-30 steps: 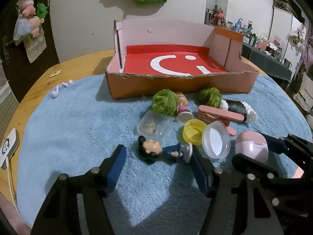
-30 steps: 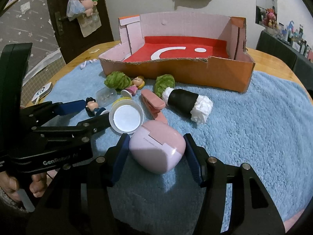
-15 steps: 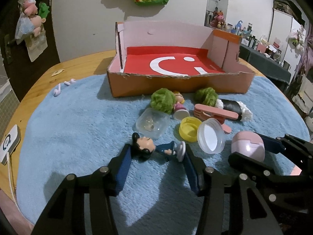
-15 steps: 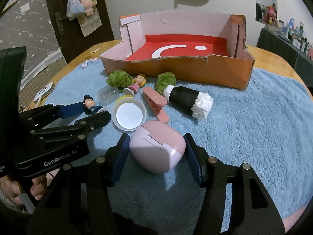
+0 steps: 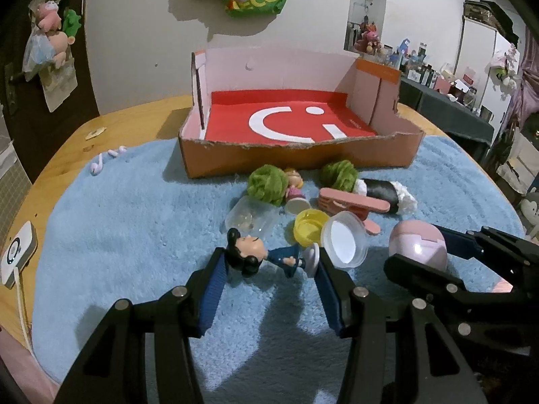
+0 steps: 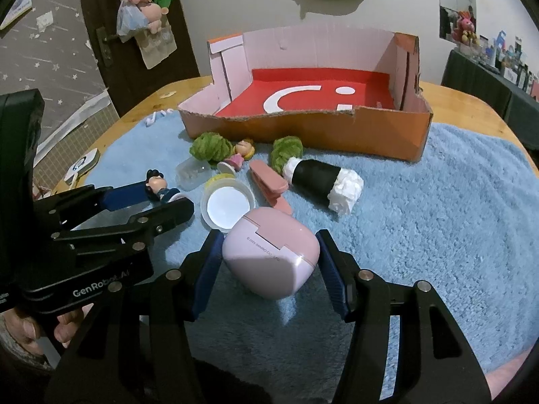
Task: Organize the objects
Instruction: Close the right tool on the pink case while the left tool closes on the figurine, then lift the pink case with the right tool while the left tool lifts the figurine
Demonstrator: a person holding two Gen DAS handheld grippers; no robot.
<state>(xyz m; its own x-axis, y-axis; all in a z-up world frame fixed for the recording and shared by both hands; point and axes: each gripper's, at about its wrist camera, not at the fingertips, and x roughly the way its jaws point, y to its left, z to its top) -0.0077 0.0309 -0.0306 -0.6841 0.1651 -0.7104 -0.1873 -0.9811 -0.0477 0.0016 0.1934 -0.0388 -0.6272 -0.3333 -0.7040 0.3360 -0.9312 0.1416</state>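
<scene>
A small dark-haired figurine (image 5: 249, 249) in blue lies on its side on the blue mat (image 5: 118, 235). My left gripper (image 5: 269, 262) is shut on it, one pad at the head and the other at its round base. In the right wrist view the same figurine (image 6: 156, 183) shows at the left gripper's tips. A rounded pink case (image 6: 269, 259) sits between the pads of my right gripper (image 6: 269, 245), which is shut on it, both pads against its sides. Behind the objects stands an orange cardboard box (image 5: 296, 160) with a red floor and nothing in it.
Between the grippers and the box lie two green yarn balls (image 5: 266, 185), a small pink doll (image 5: 294, 181), a clear capsule (image 5: 249, 217), a yellow lid (image 5: 308, 225), a white-lidded tub (image 5: 343, 242), a pink clip (image 5: 350, 202) and a black-and-white roll (image 5: 384, 192). Earbuds (image 5: 97, 166) lie far left.
My left gripper's jaws have narrowed and slid forward, so the figurine now sits gripped between the pads. The right gripper and the pink case have kept still.
</scene>
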